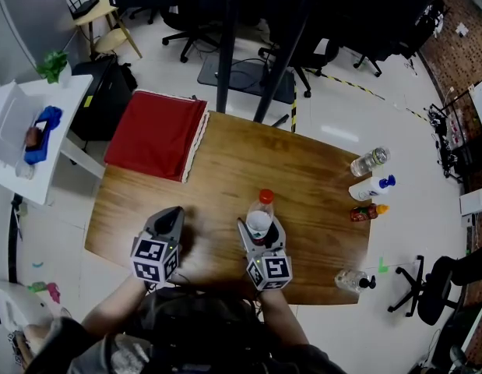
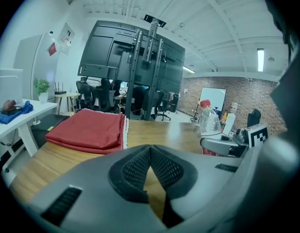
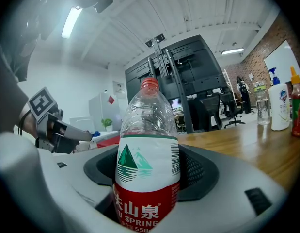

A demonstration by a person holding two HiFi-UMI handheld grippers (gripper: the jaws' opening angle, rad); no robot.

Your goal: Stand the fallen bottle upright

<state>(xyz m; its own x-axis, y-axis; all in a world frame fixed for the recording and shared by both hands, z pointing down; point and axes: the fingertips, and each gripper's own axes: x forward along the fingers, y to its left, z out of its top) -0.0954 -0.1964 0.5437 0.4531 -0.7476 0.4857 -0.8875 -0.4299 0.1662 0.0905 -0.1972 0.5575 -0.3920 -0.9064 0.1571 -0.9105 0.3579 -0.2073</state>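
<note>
Now the right hand-held gripper clamps the clear red-capped plastic bottle upright. Next, probably: settle it, then release gently.

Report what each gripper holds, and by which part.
The right gripper holds the upright water bottle by its labelled lower body. The left gripper, jaws together, holds nothing.

- Brown wooden table.
- Folded red cloth, ten o'clock.
- Clear red-capped plastic bottle, upright, centre.
- Clear bottle, white blue-capped bottle, red sauce bottle, three o'clock.
- Clear black-capped bottle, four o'clock.
</note>
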